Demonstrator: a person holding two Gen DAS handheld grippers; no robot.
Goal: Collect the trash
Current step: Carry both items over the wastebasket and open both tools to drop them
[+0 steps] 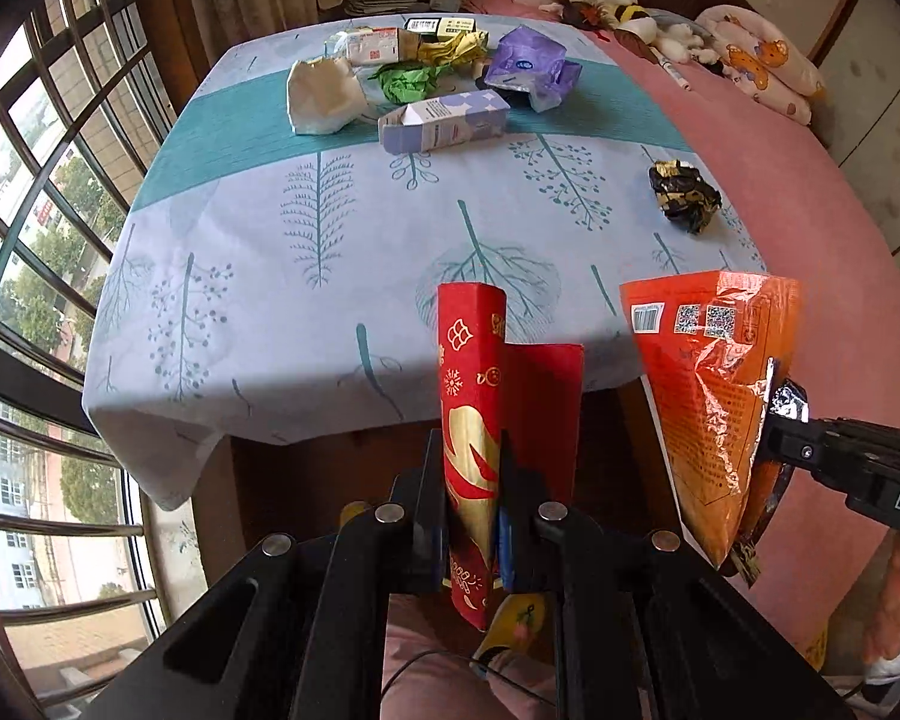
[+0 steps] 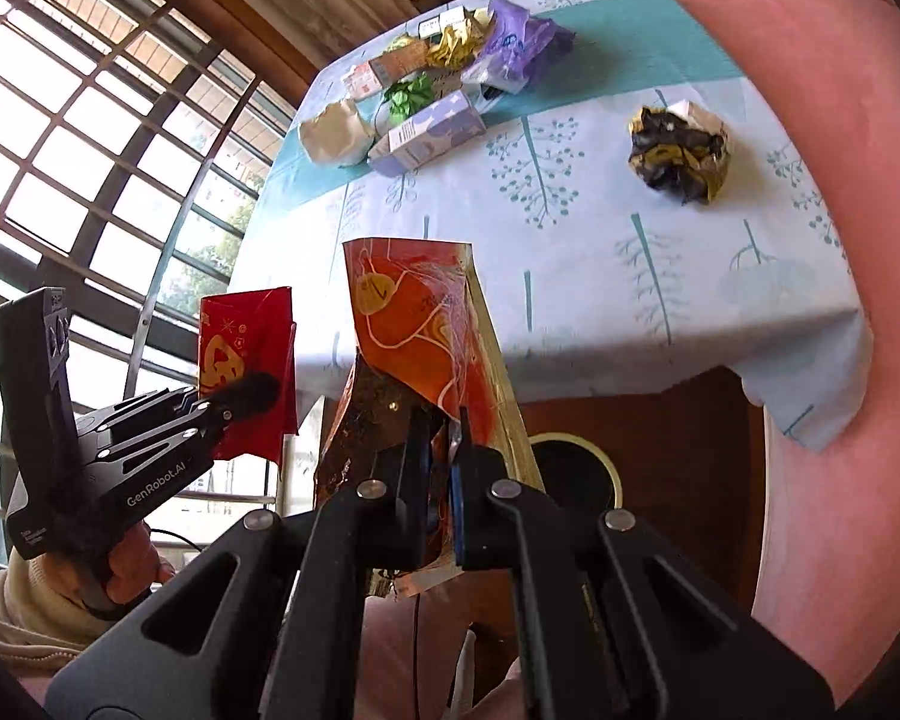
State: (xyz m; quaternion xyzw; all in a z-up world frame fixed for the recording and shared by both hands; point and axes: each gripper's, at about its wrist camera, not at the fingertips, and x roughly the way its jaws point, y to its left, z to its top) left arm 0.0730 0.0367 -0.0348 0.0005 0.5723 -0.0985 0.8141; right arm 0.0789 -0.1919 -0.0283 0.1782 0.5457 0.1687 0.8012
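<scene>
Holding clear of the blue leaf-print tablecloth (image 1: 258, 276): left gripper (image 1: 474, 516) clamps a red-and-gold paper envelope (image 1: 480, 396), right gripper (image 2: 441, 498) clamps an orange foil snack bag (image 2: 420, 324); a crumpled black-gold wrapper (image 1: 684, 195) and the far litter pile (image 1: 426, 84) remain on it.

Red-and-gold printed folded card packet (image 1: 480, 420), orange foil snack pouch (image 1: 708, 384), pale blue cloth with teal tree pattern (image 1: 330, 252), crumpled black-and-gold wrapper (image 1: 684, 195).

daylight came through a barred window (image 1: 42, 228) on the left. a leaf-printed cloth (image 1: 306, 276) covered the bench beside a pink bed (image 1: 810, 228) holding stuffed toys (image 1: 630, 18).
</scene>
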